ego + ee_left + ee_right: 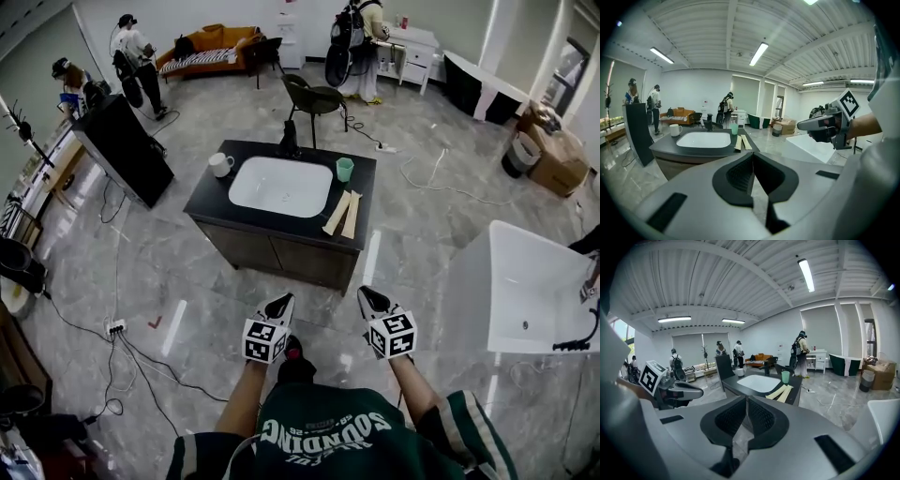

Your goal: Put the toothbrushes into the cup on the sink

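Two tan packaged toothbrushes (343, 214) lie side by side on the dark counter (211, 202), right of the white basin (280, 186). A green cup (345, 170) stands upright just behind them. My left gripper (279, 306) and right gripper (370, 300) hang over the floor, well short of the vanity, both shut and empty. The left gripper view shows the toothbrushes (742, 142), the cup (734, 128) and the right gripper (820, 124) far ahead of its own jaws. In the right gripper view, the toothbrushes (782, 392) and cup (785, 376) sit ahead, slightly right.
A white mug (220, 165) stands at the counter's left and a black faucet (289, 141) behind the basin. A white bathtub (516, 281) is on the right and a black panel (122, 150) on the left. Cables (122, 347) trail over the floor. A chair (314, 98) and several people are farther back.
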A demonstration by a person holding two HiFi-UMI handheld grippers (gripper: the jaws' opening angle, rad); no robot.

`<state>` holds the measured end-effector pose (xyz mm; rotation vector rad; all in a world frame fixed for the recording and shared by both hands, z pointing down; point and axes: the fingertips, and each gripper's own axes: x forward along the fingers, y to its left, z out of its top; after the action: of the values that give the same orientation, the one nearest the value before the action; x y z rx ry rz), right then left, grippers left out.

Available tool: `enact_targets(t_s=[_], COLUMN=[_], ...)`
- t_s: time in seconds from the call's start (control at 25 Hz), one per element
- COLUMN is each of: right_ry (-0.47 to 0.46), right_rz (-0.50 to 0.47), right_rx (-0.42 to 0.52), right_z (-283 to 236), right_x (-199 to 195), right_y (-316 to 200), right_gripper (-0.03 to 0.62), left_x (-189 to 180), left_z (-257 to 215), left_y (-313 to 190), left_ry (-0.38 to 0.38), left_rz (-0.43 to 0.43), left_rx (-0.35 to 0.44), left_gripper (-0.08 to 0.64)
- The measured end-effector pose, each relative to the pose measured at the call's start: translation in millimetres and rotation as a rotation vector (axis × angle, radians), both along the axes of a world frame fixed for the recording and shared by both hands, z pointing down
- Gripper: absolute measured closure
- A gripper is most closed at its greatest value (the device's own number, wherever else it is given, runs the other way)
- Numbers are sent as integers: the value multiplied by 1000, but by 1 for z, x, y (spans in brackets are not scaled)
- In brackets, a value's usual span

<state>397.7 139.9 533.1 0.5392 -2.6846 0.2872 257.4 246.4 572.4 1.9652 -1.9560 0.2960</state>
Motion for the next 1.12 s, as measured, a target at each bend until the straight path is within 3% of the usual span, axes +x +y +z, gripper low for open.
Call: enact_targets(t_s=[0.52, 0.8, 1.12], right_ry=[-11, 19, 26], right_rz=[72, 95, 153], right_rx=[-3, -3, -40], right_z=[-13, 1, 14], right_x=[-143, -180, -191], right_y=[-58, -71, -102], right_gripper=[549, 549, 549], left_x=[-147, -201, -219], left_z=[-6, -3, 8], left_y=[-64, -80, -105], left_ry=[26, 46, 65], left_rz=[76, 88, 139], left_rx=[28, 39, 10], left_gripper=[548, 548, 548])
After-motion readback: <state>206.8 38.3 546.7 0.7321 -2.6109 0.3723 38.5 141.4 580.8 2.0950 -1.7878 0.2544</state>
